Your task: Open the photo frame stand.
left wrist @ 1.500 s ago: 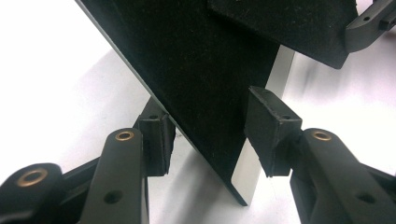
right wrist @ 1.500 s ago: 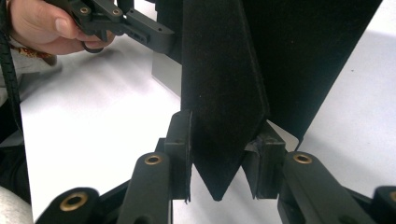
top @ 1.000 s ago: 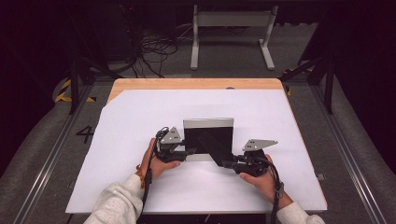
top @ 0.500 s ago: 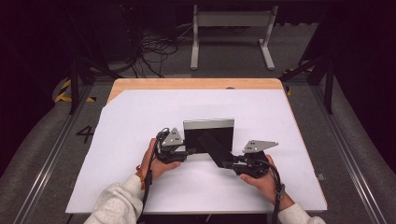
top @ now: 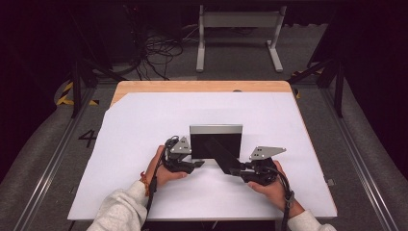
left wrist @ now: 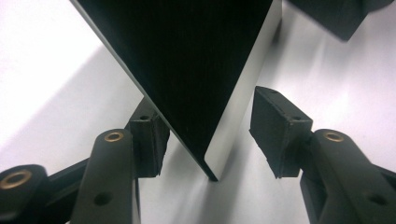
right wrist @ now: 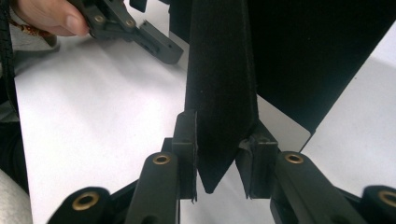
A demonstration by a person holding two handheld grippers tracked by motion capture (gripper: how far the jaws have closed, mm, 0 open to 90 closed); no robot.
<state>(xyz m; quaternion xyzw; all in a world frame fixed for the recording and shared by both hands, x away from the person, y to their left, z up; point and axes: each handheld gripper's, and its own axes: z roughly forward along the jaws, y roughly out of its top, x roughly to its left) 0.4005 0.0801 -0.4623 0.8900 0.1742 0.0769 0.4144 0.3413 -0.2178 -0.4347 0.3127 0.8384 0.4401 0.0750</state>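
High view: white table (top: 144, 144); right tool (top: 234, 169) grips black flap (top: 219, 154) (left tool (top: 198, 164) open).

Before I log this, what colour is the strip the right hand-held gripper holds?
Black strip, clearest in the right gripper view.

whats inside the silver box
A black lining shows inside the silver box. The right gripper clamps a black flap lifted from it. Whatever lies beneath the flap is covered.

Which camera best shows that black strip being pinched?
The right gripper view: the strip fills its centre, clamped between the right gripper. The high view shows it small, slanting across the box.
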